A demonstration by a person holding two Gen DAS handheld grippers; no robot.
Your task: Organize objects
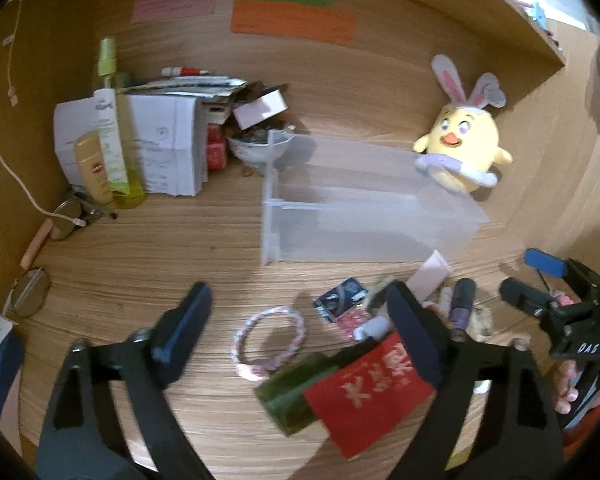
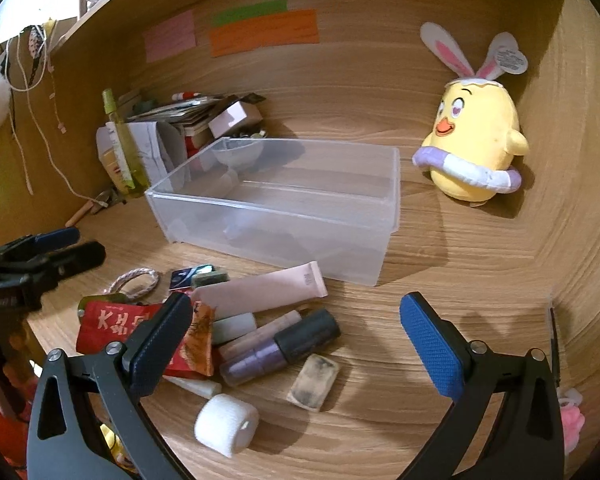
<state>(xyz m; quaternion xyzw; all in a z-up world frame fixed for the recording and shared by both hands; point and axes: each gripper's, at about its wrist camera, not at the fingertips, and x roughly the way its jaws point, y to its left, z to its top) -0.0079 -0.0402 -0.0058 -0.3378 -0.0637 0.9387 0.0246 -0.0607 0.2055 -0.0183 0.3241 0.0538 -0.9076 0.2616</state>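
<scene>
The left gripper (image 1: pixel 300 332) hangs over the near part of the wooden desk (image 2: pixel 440 280) with its jaws spread wide and nothing pinched between them; no earlier view is there to compare. Below the gap lies a pink-and-white braided bracelet (image 1: pixel 270 338) flat on the wood, and just near-right of it a dark green block (image 1: pixel 294 394) tucked against a red packet with pale lettering (image 1: pixel 370 388), whose far edge runs under the right finger. Whether that finger touches the packet I cannot tell.

The right gripper (image 2: pixel 296 336) is also released, its blue-padded fingers far apart above the pile of small things. Between them lie a purple bottle with a dark cap (image 2: pixel 284 346), a slimmer pale tube (image 2: pixel 260 330) beside it, a smudged tan eraser-like block (image 2: pixel 314 388) and, nearer, a white roll of bandage (image 2: pixel 226 424). The left finger overlaps the red packet in this view.

Just beyond the pile rests a pink squeeze tube (image 2: pixel 260 290), its crimped end touching or nearly touching the clear plastic bin (image 2: pixel 276 204), which stands open in the middle of the desk with nothing visible inside.

Far right, a yellow chick plush with rabbit ears (image 2: pixel 476 140) leans by the side wall. Far left, a tall green spray bottle (image 1: pixel 114 132) stands before white boxes (image 1: pixel 168 144) and stacked clutter. Coloured paper notes (image 2: pixel 264 32) are stuck on the back panel.
</scene>
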